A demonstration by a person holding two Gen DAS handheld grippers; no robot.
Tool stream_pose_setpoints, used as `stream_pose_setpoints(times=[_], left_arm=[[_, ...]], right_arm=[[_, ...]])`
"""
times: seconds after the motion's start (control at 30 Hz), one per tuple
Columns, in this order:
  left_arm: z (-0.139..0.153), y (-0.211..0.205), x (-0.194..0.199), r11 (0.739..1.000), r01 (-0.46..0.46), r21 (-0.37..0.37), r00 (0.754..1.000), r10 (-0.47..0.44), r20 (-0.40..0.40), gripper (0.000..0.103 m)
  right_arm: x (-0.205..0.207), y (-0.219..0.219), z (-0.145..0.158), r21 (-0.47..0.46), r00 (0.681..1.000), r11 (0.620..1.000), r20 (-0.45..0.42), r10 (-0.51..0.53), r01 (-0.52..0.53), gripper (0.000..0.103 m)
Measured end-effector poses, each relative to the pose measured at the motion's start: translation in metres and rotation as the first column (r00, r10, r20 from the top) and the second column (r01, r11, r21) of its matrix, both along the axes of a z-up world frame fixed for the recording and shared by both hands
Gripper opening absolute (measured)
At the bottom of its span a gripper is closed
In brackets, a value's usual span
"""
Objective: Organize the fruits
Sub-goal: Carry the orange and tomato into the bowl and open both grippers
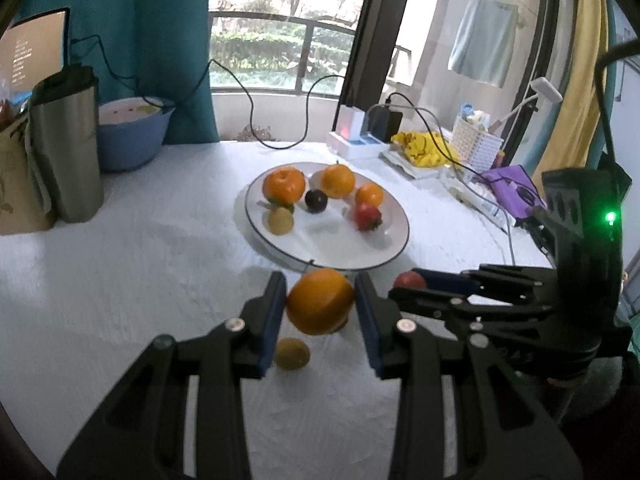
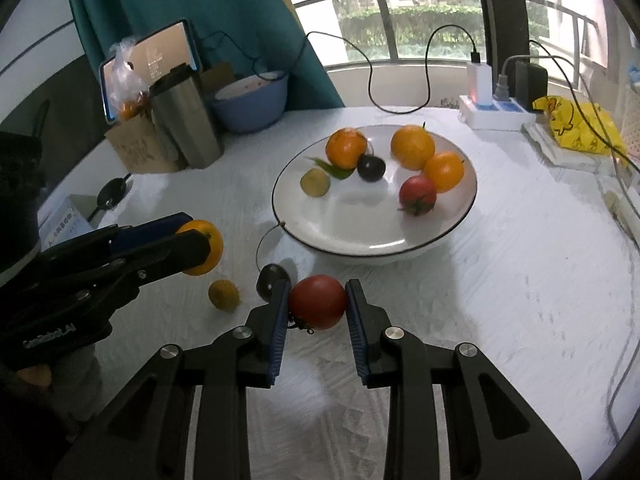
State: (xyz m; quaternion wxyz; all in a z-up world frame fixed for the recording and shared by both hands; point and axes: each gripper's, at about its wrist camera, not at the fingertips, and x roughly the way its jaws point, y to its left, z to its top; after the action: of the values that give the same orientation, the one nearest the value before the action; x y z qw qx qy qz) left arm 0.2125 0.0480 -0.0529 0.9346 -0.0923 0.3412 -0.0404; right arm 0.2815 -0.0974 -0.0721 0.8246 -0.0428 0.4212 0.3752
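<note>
My left gripper is shut on an orange and holds it just above the white cloth, in front of the white plate. My right gripper is shut on a red tomato, also in front of the plate. The plate holds three oranges, a dark plum, a small yellow-green fruit and a red tomato. On the cloth lie a small yellow-brown fruit and a dark plum beside the right gripper's left finger.
A steel tumbler, a paper bag, a blue bowl and a tablet stand at the back left. A power strip with chargers, cables, a yellow bag and a white basket are at the back right.
</note>
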Motion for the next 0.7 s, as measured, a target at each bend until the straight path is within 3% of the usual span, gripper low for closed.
stream_pose_setpoints(times=[0.7], left_arm=[[-0.002,-0.014,0.047,0.998,0.019,0.055,1.000,-0.018,-0.010,0.037]], right_arm=[[0.047,-0.013,0.014,0.036,0.999,0.999,0.046,-0.013,0.011,0.030]])
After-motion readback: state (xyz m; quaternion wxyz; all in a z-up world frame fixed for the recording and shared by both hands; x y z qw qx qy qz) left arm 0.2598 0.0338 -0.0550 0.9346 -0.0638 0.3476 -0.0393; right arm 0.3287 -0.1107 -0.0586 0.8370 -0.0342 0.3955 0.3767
